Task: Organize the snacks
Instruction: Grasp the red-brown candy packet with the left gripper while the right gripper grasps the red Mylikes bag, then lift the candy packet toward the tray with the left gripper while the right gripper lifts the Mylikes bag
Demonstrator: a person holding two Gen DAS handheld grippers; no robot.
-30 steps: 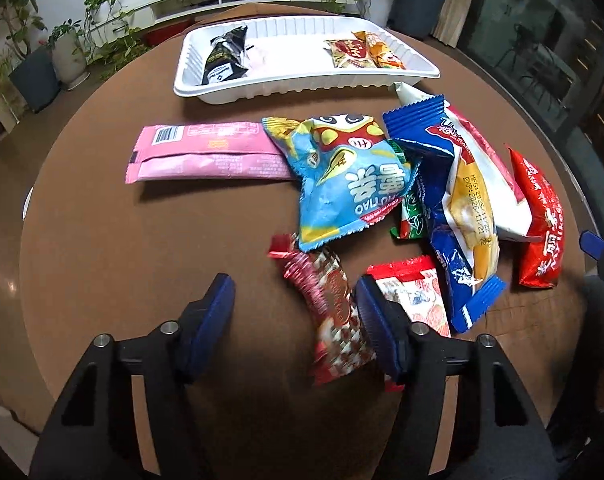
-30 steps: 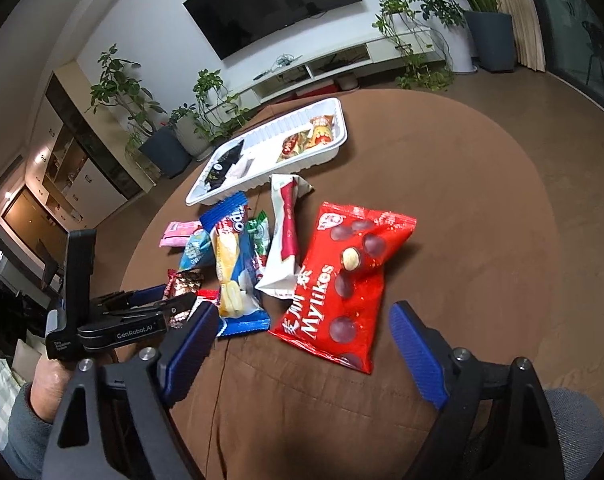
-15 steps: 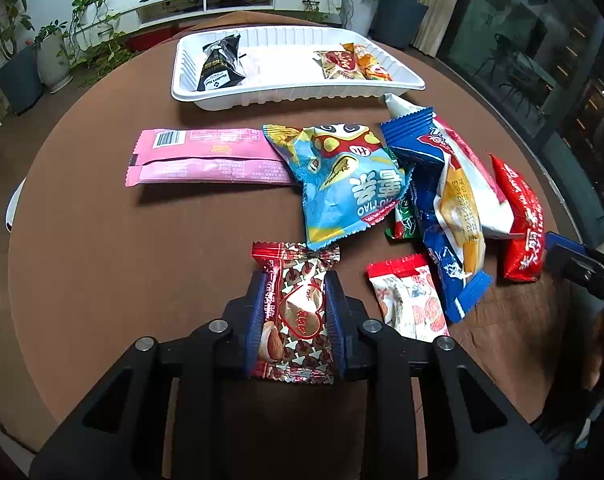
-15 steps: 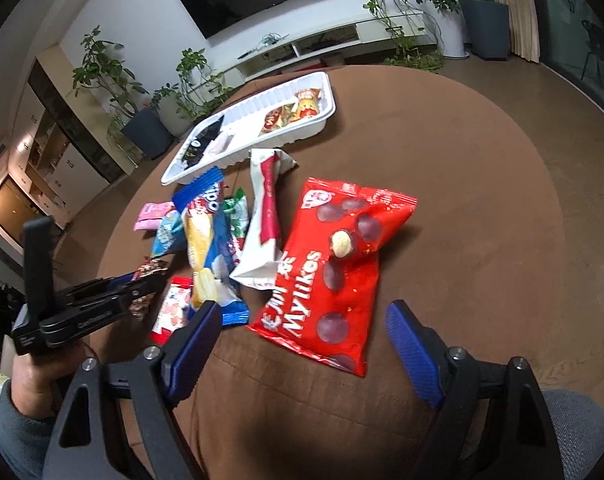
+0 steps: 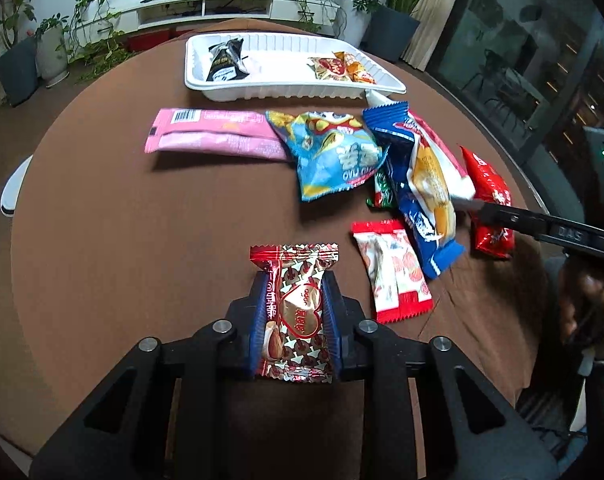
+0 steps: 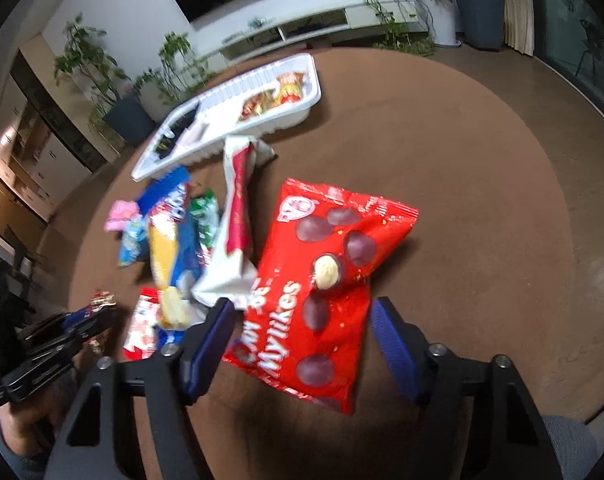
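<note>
One chocolate wrapper (image 5: 296, 312) (gripper-clamped (image 5: 295, 284)) runs lengthwise toward tray (image 5: 286, 90).

Bare counter (image 5: 114, 216) left, snack pile right

Open lane along left side up to pink packet (image 5: 210, 132); blue bag (image 5: 333, 156) and packets crowding approach to tray (image 5: 298, 90); tray middle unoccupied.

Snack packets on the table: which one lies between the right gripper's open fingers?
The big red Mylikes bag, printed with chocolate balls, lies between the right gripper. The other packets sit left of it; the left gripper holds a small candy packet.
</note>
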